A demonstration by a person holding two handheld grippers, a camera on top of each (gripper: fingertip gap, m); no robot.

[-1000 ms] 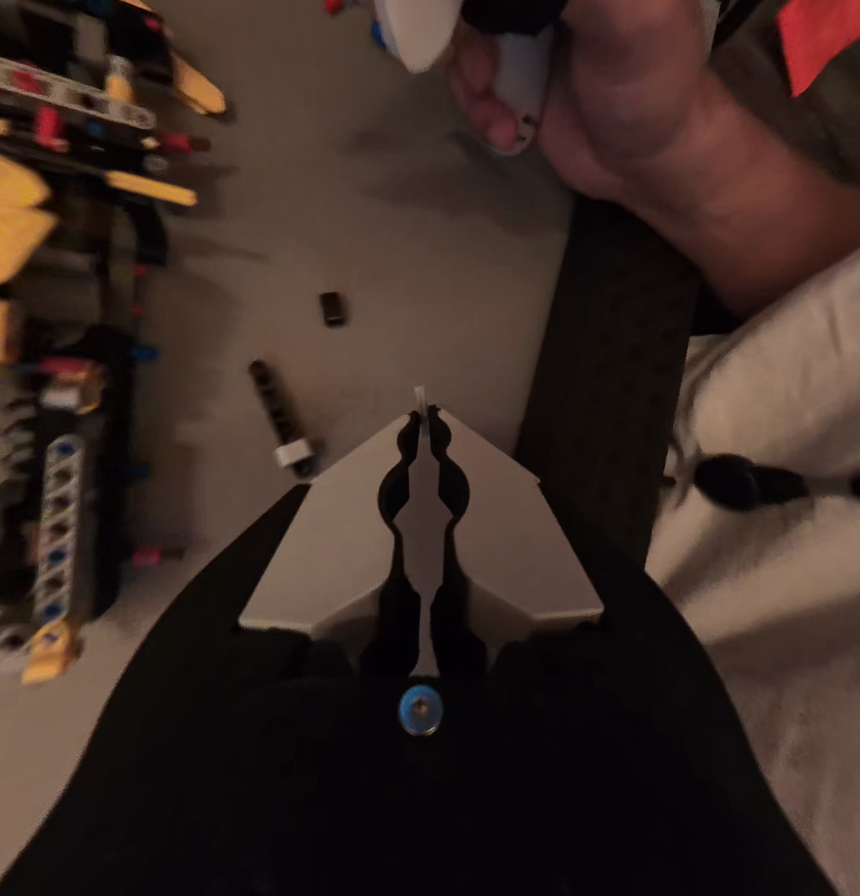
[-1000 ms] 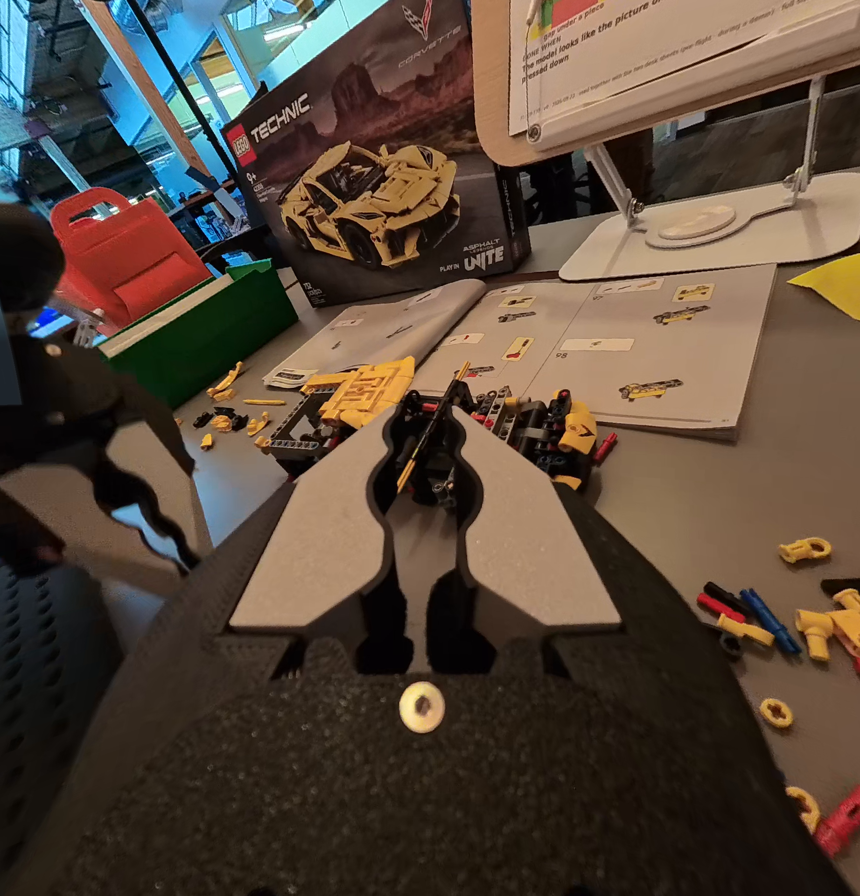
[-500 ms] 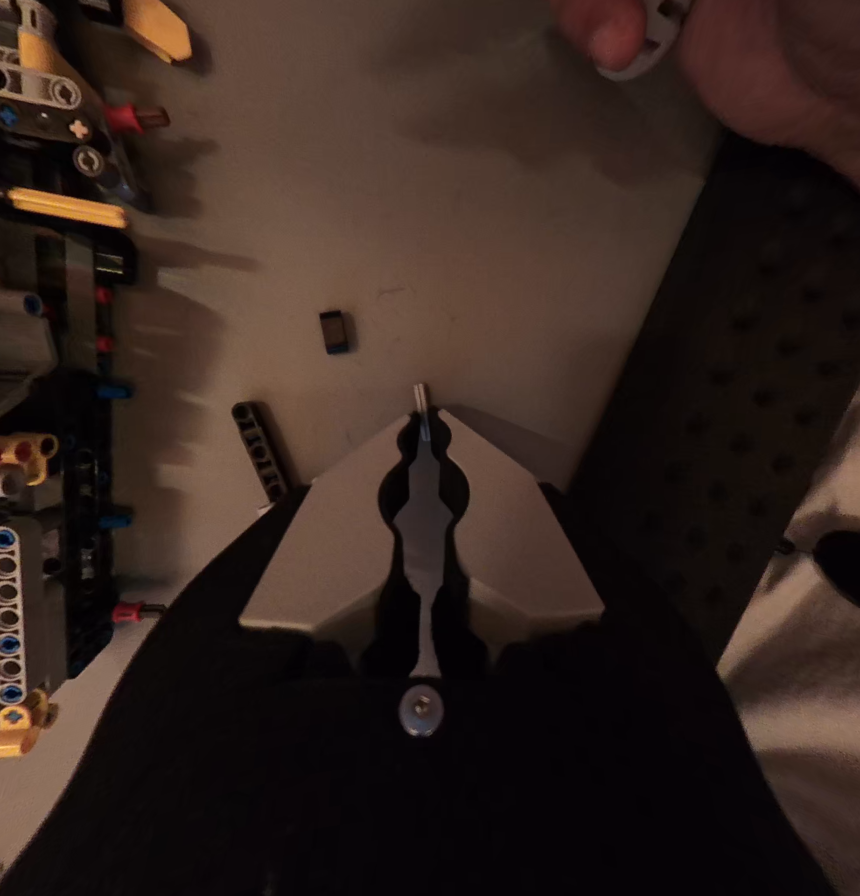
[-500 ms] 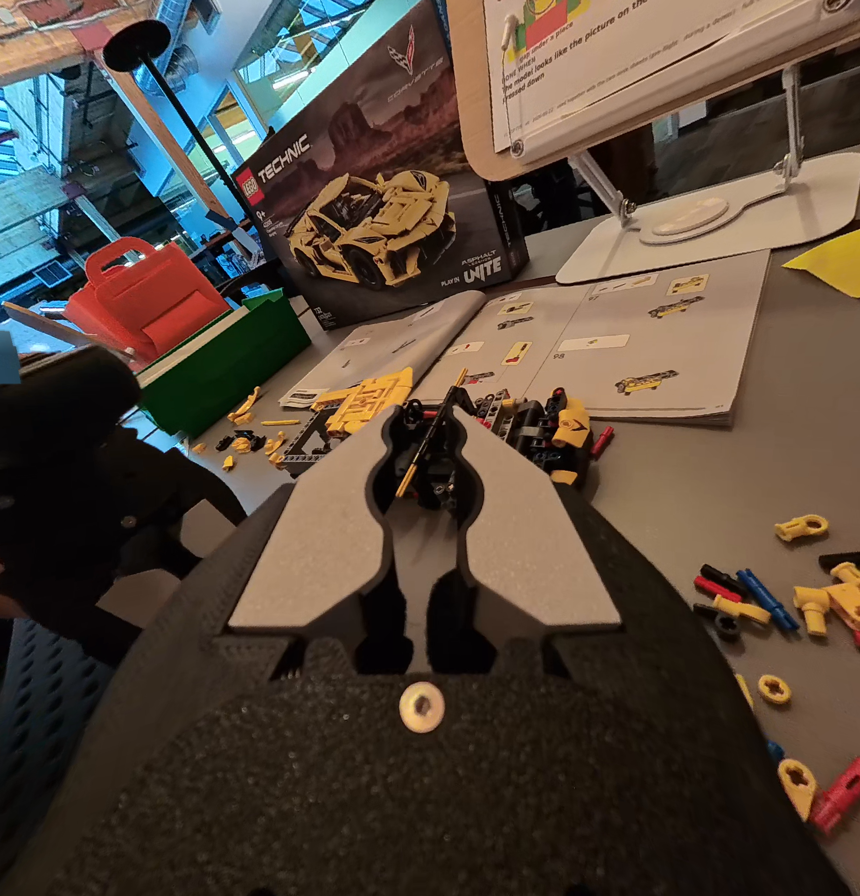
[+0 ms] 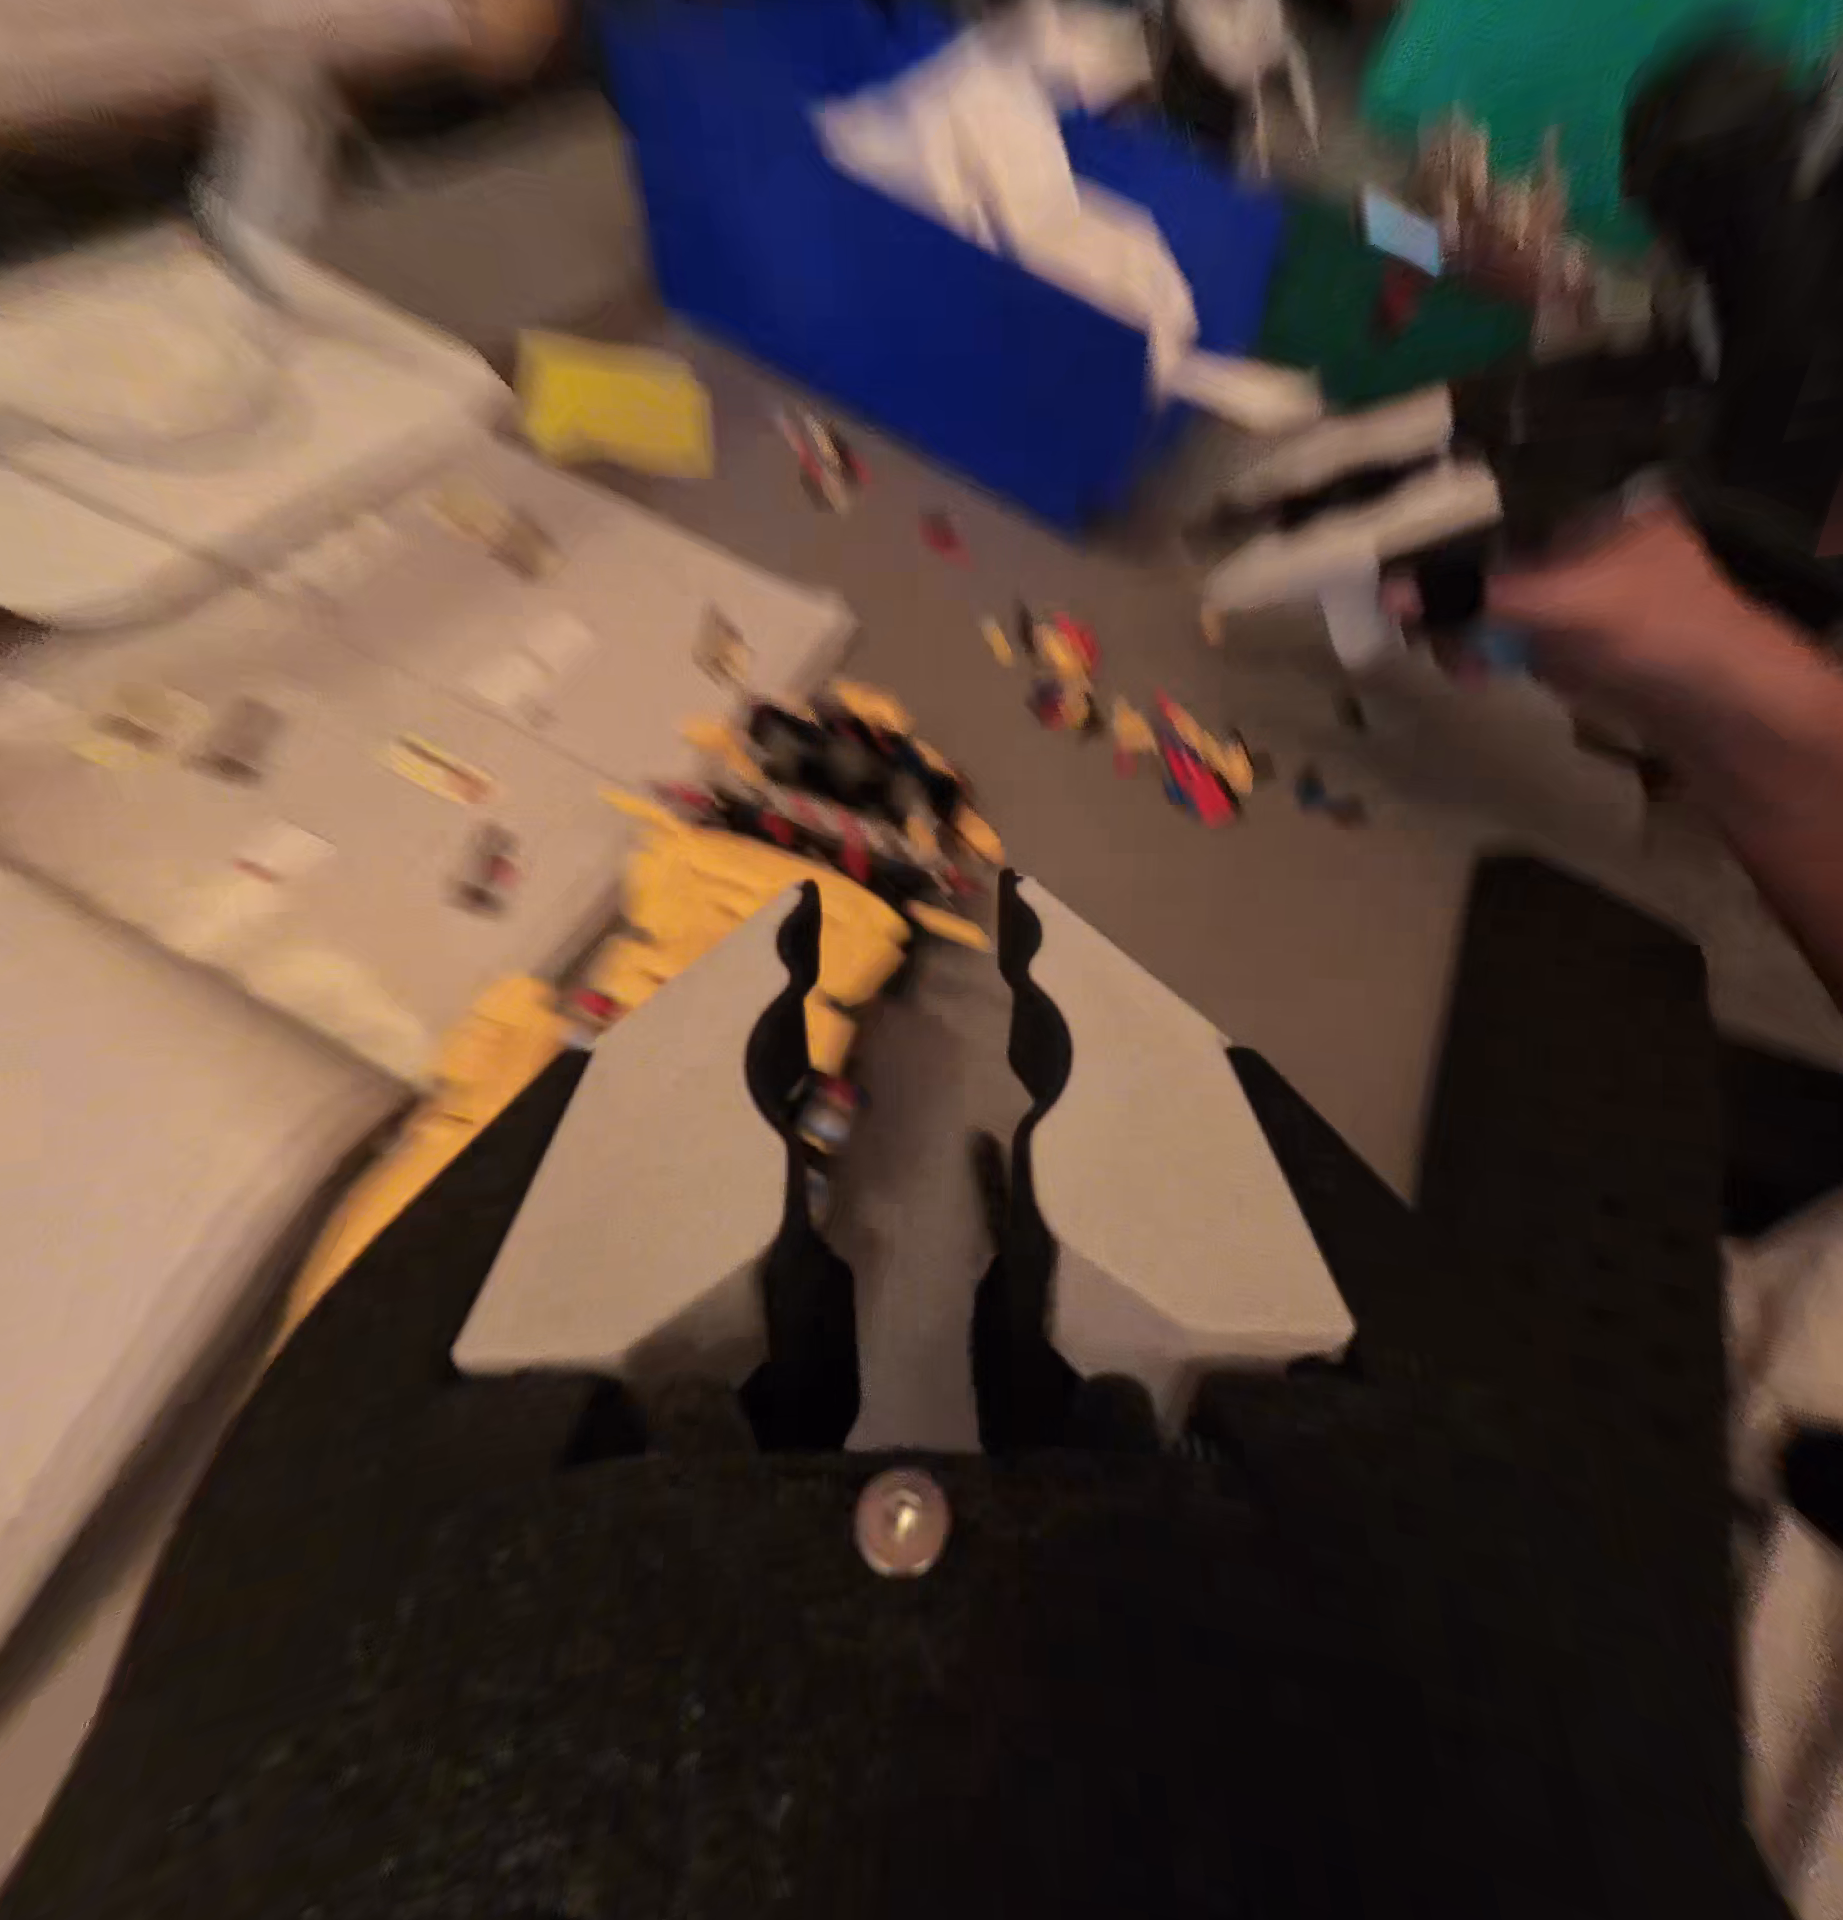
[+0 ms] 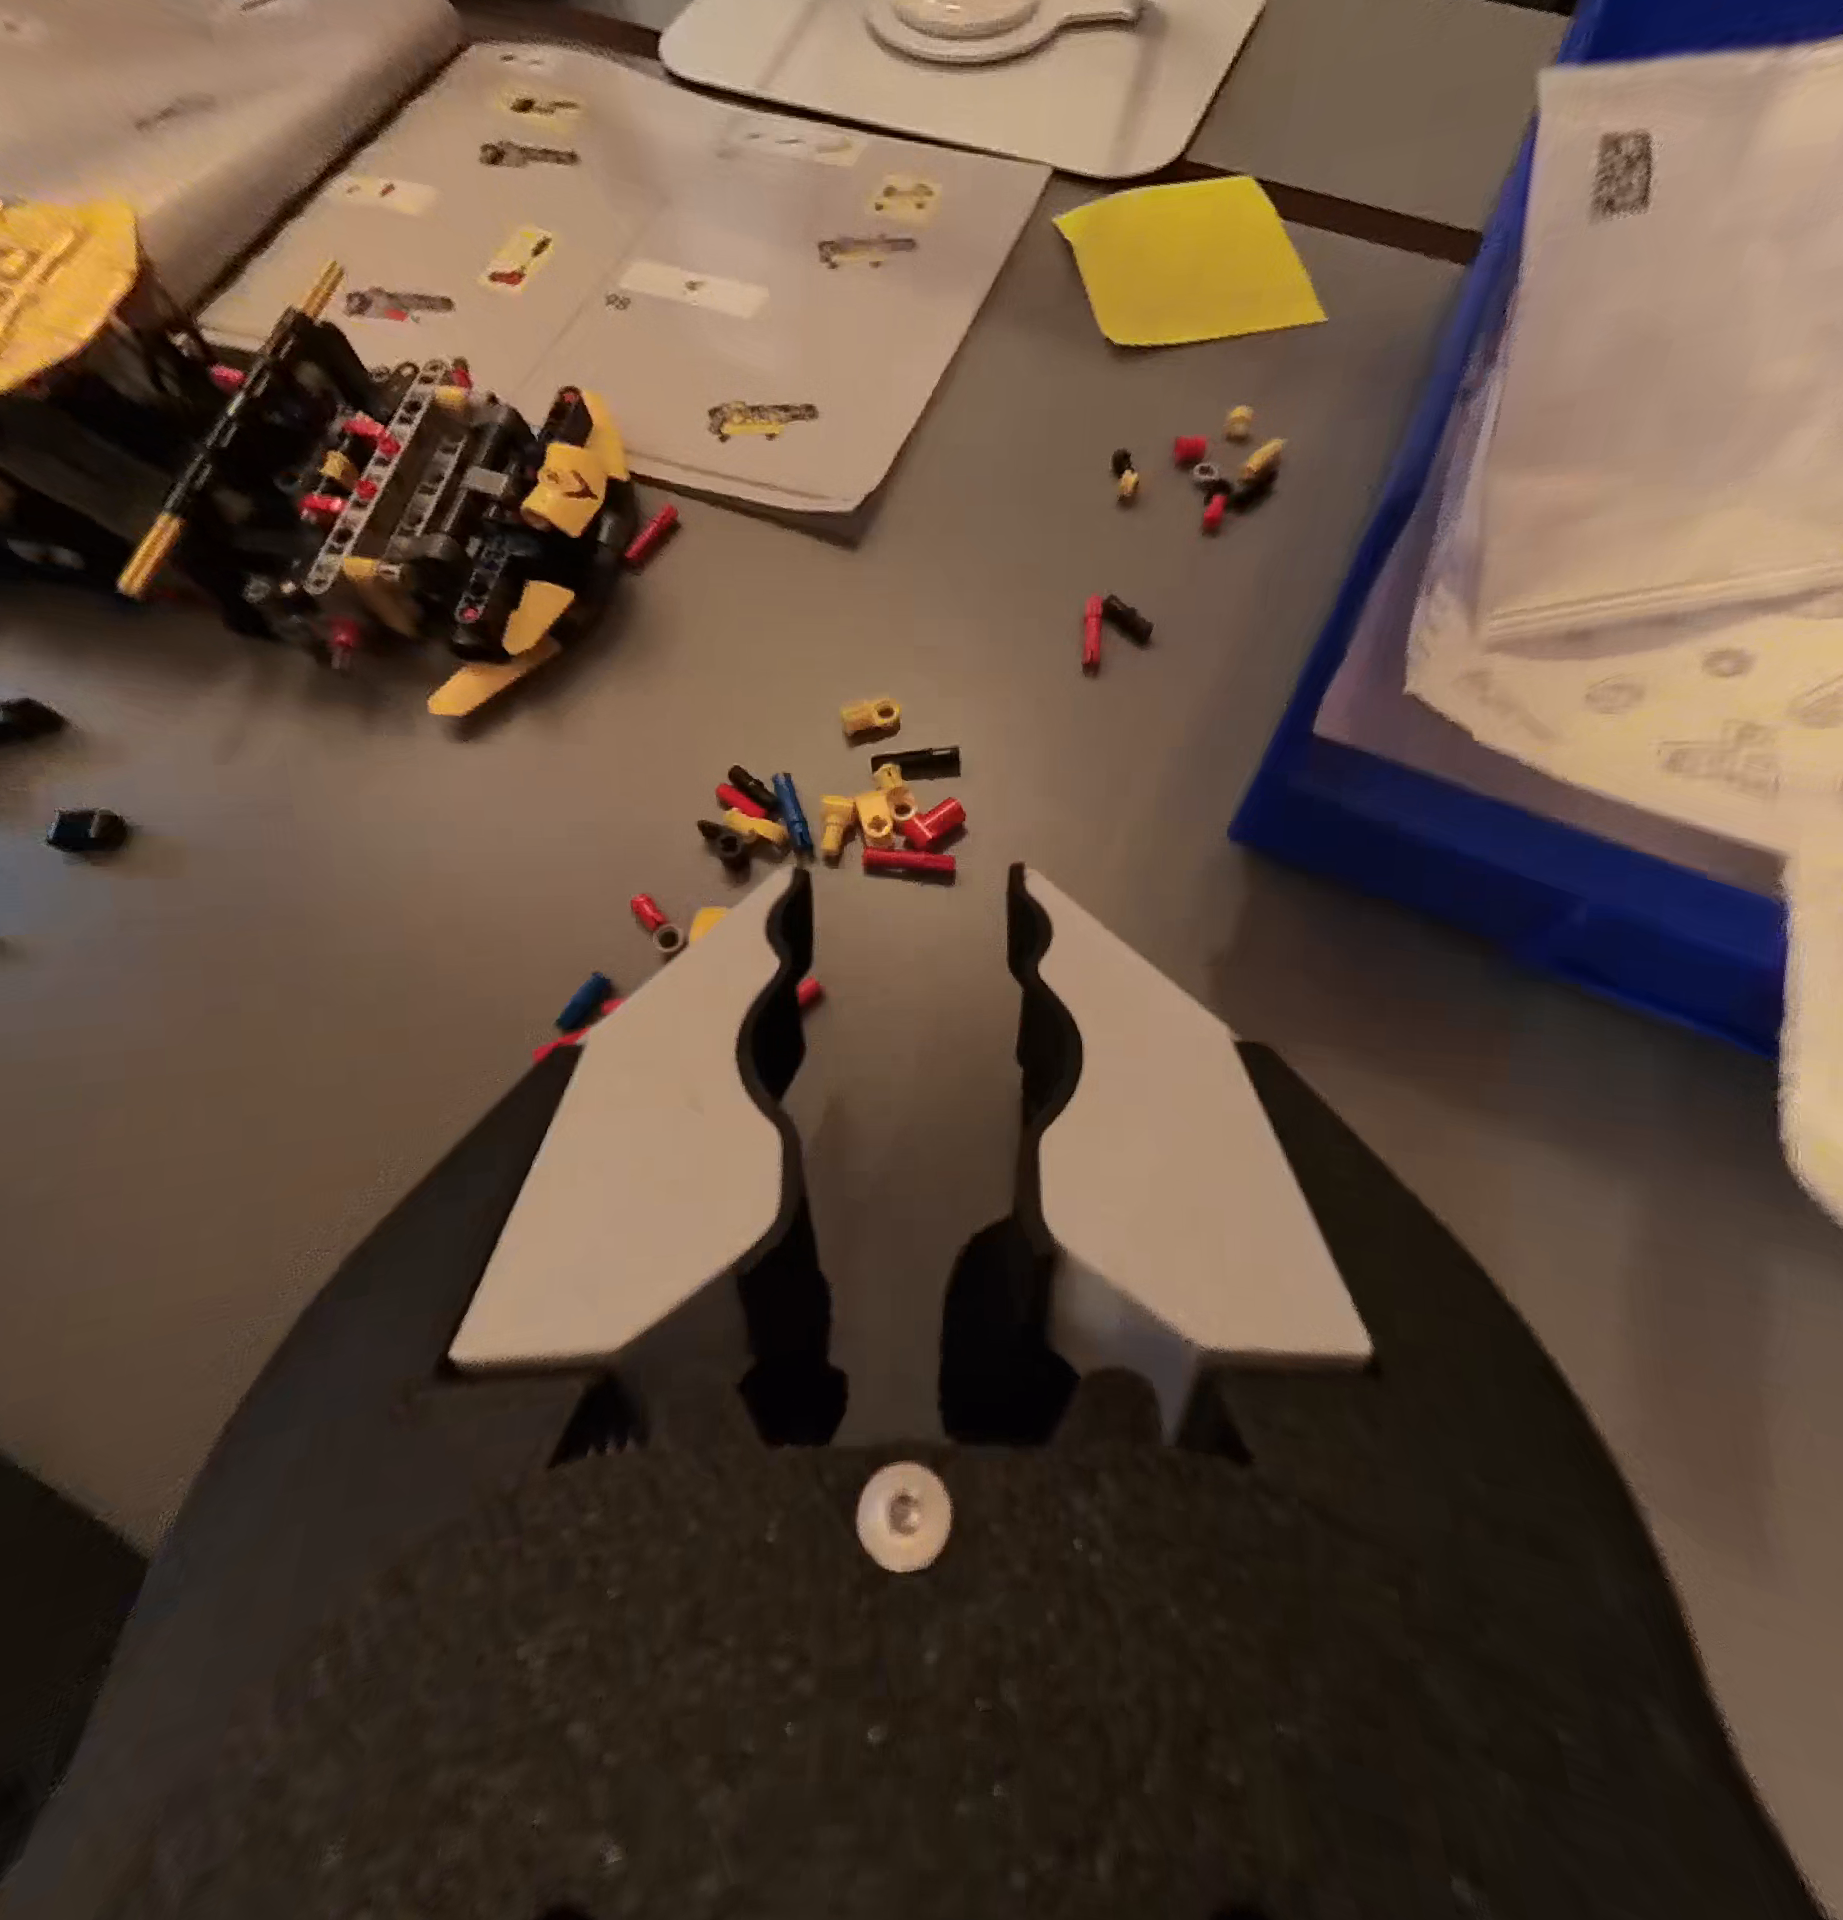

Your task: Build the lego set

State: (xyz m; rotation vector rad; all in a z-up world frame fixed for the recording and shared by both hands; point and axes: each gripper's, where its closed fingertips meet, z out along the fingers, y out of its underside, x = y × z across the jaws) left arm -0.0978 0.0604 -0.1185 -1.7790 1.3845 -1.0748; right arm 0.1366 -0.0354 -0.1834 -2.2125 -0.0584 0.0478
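Observation:
The half-built black and yellow lego car [image 6: 377,499] sits on the grey table at the left of the right wrist view. It also shows blurred in the left wrist view [image 5: 844,790], just beyond my left gripper [image 5: 906,894], which is open and empty. My right gripper [image 6: 906,883] is open and empty, above the table just short of a cluster of small red, yellow, blue and black pins [image 6: 844,816]. The other gripper [image 5: 1343,520], held by a hand, shows at the right of the left wrist view.
An open instruction booklet [image 6: 688,260] lies behind the car. A yellow sticky note [image 6: 1187,260] and more loose pins [image 6: 1208,473] lie beyond it. A blue bin [image 6: 1519,831] holding plastic bags stands at the right. A white stand base [image 6: 958,73] is at the back. The grippers' ends are close to 25 cm from one another. The yellow sticky note [image 6: 1187,260] is about 30 cm from my right fingertips and 35 cm from my left. The left camera catches it too, in the left wrist view [image 5: 626,415].
Both grippers have opened; the left one no longer holds the thin white piece. The left view swung up from the table to face the car. The right gripper moved right and tipped down towards the loose pins.

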